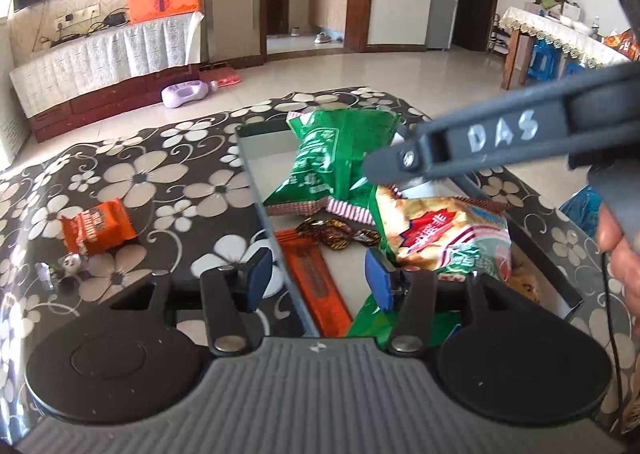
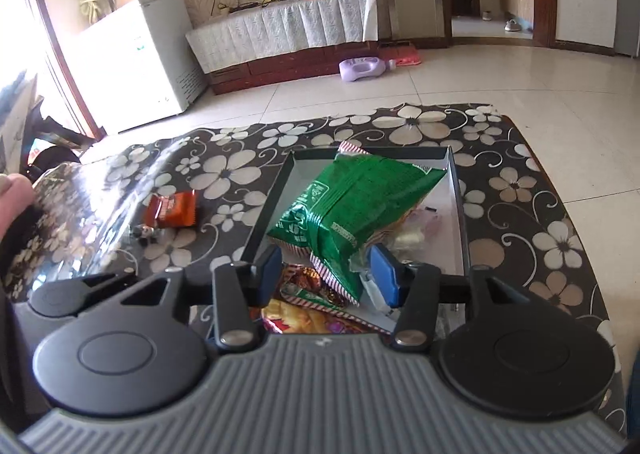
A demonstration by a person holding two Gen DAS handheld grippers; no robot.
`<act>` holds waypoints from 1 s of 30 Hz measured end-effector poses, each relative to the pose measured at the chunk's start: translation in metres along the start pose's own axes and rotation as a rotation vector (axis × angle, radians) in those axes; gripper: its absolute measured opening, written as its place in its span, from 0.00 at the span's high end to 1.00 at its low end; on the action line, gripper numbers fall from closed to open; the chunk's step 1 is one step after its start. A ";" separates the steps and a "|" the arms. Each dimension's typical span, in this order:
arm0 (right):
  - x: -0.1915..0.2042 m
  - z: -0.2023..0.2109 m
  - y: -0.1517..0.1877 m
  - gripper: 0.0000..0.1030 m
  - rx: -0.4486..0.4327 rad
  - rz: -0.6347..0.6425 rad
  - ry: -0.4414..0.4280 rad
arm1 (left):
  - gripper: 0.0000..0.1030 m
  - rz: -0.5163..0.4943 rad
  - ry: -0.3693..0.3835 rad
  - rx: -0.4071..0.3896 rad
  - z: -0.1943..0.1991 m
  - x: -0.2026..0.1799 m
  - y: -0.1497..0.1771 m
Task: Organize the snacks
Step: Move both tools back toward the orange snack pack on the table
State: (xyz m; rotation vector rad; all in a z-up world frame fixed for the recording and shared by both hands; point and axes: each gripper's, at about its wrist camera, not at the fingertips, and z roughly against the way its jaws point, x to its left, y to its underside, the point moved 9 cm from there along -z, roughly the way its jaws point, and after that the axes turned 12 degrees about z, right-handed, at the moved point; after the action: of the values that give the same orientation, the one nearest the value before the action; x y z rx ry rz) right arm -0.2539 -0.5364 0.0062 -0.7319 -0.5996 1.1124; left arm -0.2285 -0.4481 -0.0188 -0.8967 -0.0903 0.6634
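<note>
A dark-rimmed tray [image 1: 256, 189] [image 2: 456, 205] on the flowered table holds a green snack bag [image 1: 332, 157] [image 2: 352, 205], a cracker bag [image 1: 444, 234], an orange bar [image 1: 316, 286] and brown wrapped candies [image 1: 328, 232]. My left gripper [image 1: 318, 280] stands open over the tray's left rim, above the orange bar. My right gripper [image 2: 328, 278] is open; the green bag's lower corner lies between its pads without being pressed. In the left wrist view one of its fingers [image 1: 404, 159] sits beside the bag. A small orange packet [image 1: 96, 230] [image 2: 172, 209] and a small wrapped sweet [image 1: 70, 266] [image 2: 146, 232] lie on the table, left of the tray.
The table's far edge runs just behind the tray, with tiled floor beyond. A purple bottle [image 2: 368, 67] lies on the floor near a low cabinet. A person's hand [image 1: 624, 254] shows at the right edge of the left wrist view.
</note>
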 end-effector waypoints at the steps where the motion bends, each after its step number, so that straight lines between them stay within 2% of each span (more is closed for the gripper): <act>1: 0.000 0.000 -0.001 0.49 -0.001 -0.005 -0.001 | 0.42 0.003 -0.004 0.002 0.001 0.002 0.001; 4: 0.004 -0.005 0.000 0.49 0.026 0.004 0.003 | 0.40 0.007 -0.026 0.012 0.002 0.008 0.004; 9: 0.010 -0.006 -0.003 0.50 0.039 0.063 0.070 | 0.40 0.000 -0.086 0.023 0.013 0.023 0.003; 18: 0.028 0.012 -0.022 0.50 -0.064 0.109 0.092 | 0.34 0.008 -0.209 -0.033 0.039 0.072 -0.010; 23: 0.045 0.018 -0.034 0.50 -0.133 0.098 0.023 | 0.34 0.057 -0.247 -0.031 0.038 0.104 -0.007; 30: 0.079 0.001 -0.033 0.50 -0.096 0.104 -0.061 | 0.34 0.098 -0.293 -0.042 0.032 0.144 -0.008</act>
State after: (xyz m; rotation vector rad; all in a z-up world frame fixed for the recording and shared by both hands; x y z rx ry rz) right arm -0.2096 -0.4701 0.0381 -0.8214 -0.6765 1.2124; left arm -0.1202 -0.3476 -0.0205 -0.8427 -0.3250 0.8843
